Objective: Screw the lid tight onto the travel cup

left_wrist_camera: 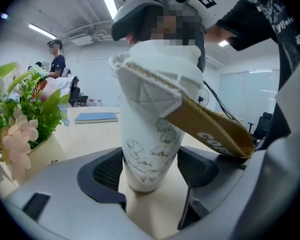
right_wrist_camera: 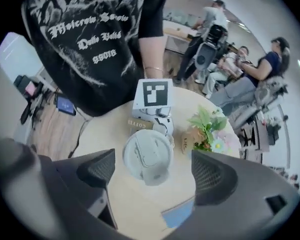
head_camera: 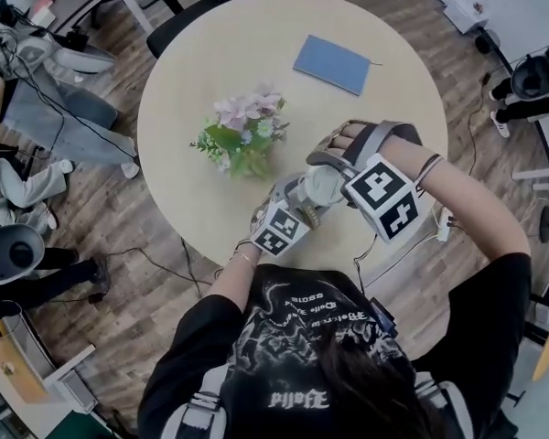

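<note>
The travel cup (left_wrist_camera: 152, 149) is white with sketched flowers and stands upright on the round table (head_camera: 384, 90) near its front edge. Its grey lid (right_wrist_camera: 147, 156) sits on top, and a tan strap (left_wrist_camera: 210, 129) hangs off the side. My left gripper (left_wrist_camera: 150, 171) is shut on the cup's lower body, with a pad pressed against each side. My right gripper (right_wrist_camera: 152, 171) hangs above the cup and looks straight down on the lid. Its jaws stand wide apart on either side of the lid without touching it. In the head view the cup's lid (head_camera: 325, 186) shows between both grippers.
A pot of pink and green flowers (head_camera: 242, 133) stands just left of the cup. A blue notebook (head_camera: 332, 64) lies at the table's far right. Chairs, cables and seated people ring the table on the wooden floor.
</note>
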The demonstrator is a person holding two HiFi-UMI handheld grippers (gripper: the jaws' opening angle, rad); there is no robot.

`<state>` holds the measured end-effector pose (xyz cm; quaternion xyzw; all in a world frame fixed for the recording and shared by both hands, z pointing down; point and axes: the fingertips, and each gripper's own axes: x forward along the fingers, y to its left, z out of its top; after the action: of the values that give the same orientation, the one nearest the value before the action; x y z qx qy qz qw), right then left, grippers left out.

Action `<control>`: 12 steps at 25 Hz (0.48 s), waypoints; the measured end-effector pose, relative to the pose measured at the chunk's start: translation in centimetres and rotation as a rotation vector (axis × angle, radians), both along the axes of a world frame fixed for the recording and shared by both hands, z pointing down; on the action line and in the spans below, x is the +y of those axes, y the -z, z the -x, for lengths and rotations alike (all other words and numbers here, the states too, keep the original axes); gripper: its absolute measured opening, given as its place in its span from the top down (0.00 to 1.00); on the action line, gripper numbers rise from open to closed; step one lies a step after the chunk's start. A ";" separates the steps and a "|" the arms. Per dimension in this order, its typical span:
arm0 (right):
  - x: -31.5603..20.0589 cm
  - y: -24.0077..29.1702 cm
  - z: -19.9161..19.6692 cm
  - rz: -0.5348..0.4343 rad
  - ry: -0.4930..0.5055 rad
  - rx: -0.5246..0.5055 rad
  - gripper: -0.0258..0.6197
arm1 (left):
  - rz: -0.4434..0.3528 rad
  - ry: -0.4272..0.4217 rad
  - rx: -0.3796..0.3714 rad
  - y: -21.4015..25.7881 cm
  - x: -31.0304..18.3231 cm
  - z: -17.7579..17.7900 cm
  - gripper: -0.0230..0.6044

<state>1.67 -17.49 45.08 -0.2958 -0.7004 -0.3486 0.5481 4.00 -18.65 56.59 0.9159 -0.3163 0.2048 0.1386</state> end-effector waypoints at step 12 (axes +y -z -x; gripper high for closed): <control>0.4 -3.6 -1.0 -0.150 0.522 0.122 0.29 | 0.013 -0.069 -0.021 -0.6 -0.4 -0.6 0.37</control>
<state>2.62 -17.13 48.63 -0.4453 -0.5383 -0.5106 0.5012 4.62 -19.08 57.19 0.9230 -0.2847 0.2213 0.1341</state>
